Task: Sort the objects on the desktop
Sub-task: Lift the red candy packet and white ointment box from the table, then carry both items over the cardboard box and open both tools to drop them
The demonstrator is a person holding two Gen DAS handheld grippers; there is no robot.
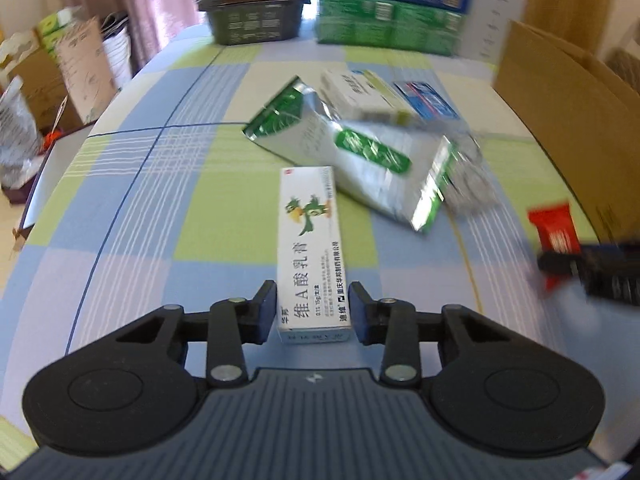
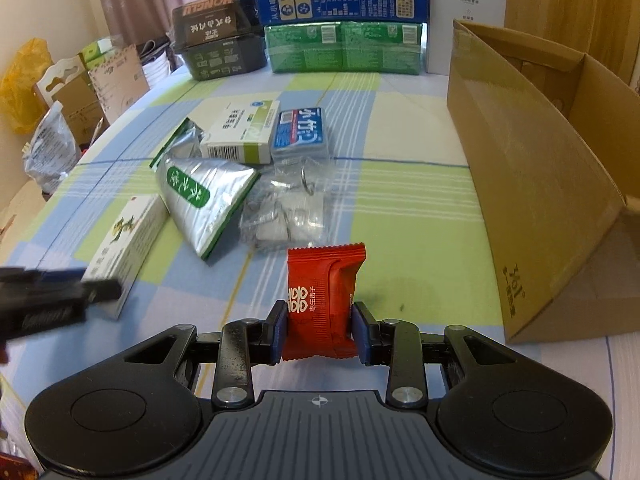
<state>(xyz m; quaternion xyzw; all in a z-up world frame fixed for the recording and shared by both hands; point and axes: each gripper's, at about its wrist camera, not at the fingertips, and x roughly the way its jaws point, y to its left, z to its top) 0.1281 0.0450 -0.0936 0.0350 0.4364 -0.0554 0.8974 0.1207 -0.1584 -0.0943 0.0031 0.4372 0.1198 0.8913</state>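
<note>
A long white ointment box (image 1: 314, 256) with a green bird on it lies on the checked tablecloth (image 1: 160, 208). My left gripper (image 1: 313, 312) is shut on its near end, both pads against its sides. My right gripper (image 2: 319, 332) is shut on a red candy packet (image 2: 322, 300), held a little above the cloth. That packet (image 1: 554, 232) also shows blurred at the right edge of the left wrist view. In the middle lie a silver-green pouch (image 2: 200, 200), a white-green medicine box (image 2: 240, 132), a blue tissue pack (image 2: 299, 132) and a clear bag of key rings (image 2: 288, 212).
An open cardboard box (image 2: 540, 180) stands on the right side of the table. At the back stand a black box (image 2: 216, 40), a blue carton (image 2: 340, 0) on a green pack (image 2: 344, 52), and a white box (image 2: 464, 20). Bags and cartons sit beyond the left table edge.
</note>
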